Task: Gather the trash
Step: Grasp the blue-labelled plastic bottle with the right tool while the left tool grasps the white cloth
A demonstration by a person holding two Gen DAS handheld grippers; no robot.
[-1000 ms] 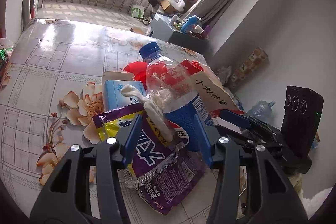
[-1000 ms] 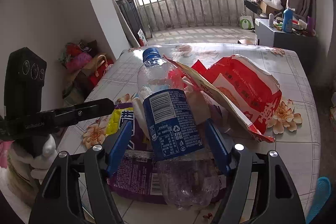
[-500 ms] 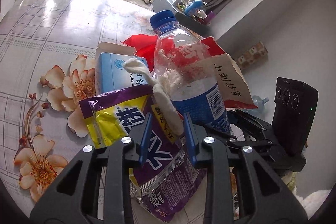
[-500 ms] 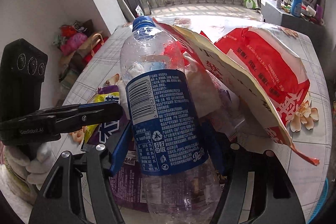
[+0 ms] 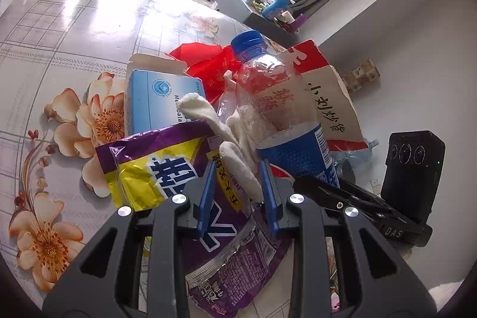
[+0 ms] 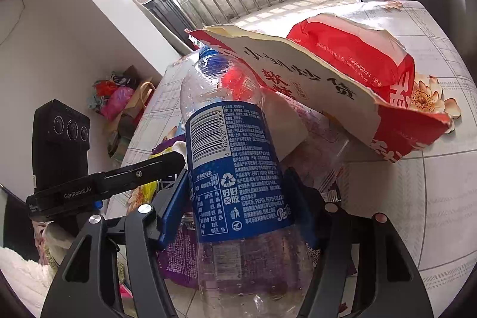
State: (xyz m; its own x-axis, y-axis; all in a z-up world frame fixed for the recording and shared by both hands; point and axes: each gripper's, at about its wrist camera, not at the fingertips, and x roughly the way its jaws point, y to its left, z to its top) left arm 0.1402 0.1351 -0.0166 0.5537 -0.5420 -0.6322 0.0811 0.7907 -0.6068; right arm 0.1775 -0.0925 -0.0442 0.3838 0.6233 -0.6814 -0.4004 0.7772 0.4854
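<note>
My right gripper [image 6: 235,198] is clamped on the bottle [image 6: 232,169], its blue pads pressed against either side of the blue label, so the bottle runs straight out from my claw with its long axis along my fingers and its blue cap at the far end, tucked under the torn edge of the paper bag [image 6: 313,73]. The bottle is clear, dented plastic, empty as far as I can tell, with droplets inside. My left gripper [image 5: 237,192] sits just to the left of the bottle and is pinching a white crumpled tissue [image 5: 235,160], whose twisted length rises from between the pads and curls toward the blue carton [image 5: 155,103] behind it. Under the tissue, and partly under the bottle, lies the purple and yellow snack wrapper [image 5: 155,169], flat on the floral tablecloth [image 5: 74,35]. Behind the bottle a red plastic bag [image 5: 208,64] is bunched up, and the paper bag leans over the bottle's shoulder. I judge both pieces are ready to lift, but the bottle must come back toward me to slip clear of the bag resting on it.
</note>
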